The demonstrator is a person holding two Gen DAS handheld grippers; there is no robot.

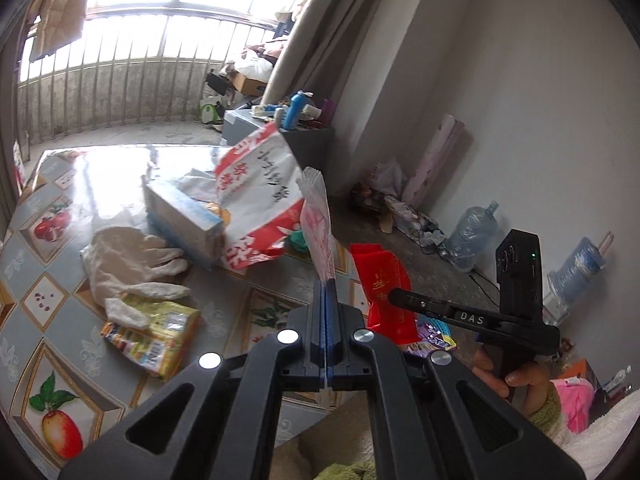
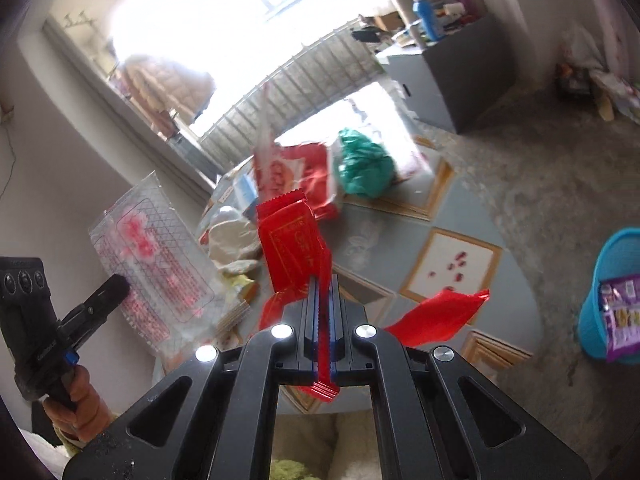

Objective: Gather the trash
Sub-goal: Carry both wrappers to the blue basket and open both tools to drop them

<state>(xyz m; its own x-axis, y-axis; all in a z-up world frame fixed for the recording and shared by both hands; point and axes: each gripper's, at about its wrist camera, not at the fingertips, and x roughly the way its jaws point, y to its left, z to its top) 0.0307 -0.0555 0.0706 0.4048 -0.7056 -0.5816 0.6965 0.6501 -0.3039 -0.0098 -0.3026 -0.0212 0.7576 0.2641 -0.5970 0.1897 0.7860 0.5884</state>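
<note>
My left gripper (image 1: 327, 286) is shut on a clear plastic wrapper with pink print (image 1: 318, 224), held edge-on above the table; it also shows flat in the right wrist view (image 2: 154, 264). My right gripper (image 2: 323, 280) is shut on a red foil wrapper (image 2: 290, 248), which also shows in the left wrist view (image 1: 384, 292). A yellow snack packet (image 1: 154, 334), a white glove (image 1: 132, 264) and a red-and-white plastic bag (image 1: 260, 196) lie on the table. A blue bin (image 2: 612, 300) holding a purple wrapper (image 2: 622, 316) stands on the floor at the right.
The table (image 1: 60, 308) has a grey fruit-patterned cloth. A tissue box (image 1: 184, 216) lies beside the bag, and a crumpled green bag (image 2: 362, 164) lies farther back. A grey cabinet (image 2: 444, 76) and water bottles (image 1: 472, 232) stand along the wall.
</note>
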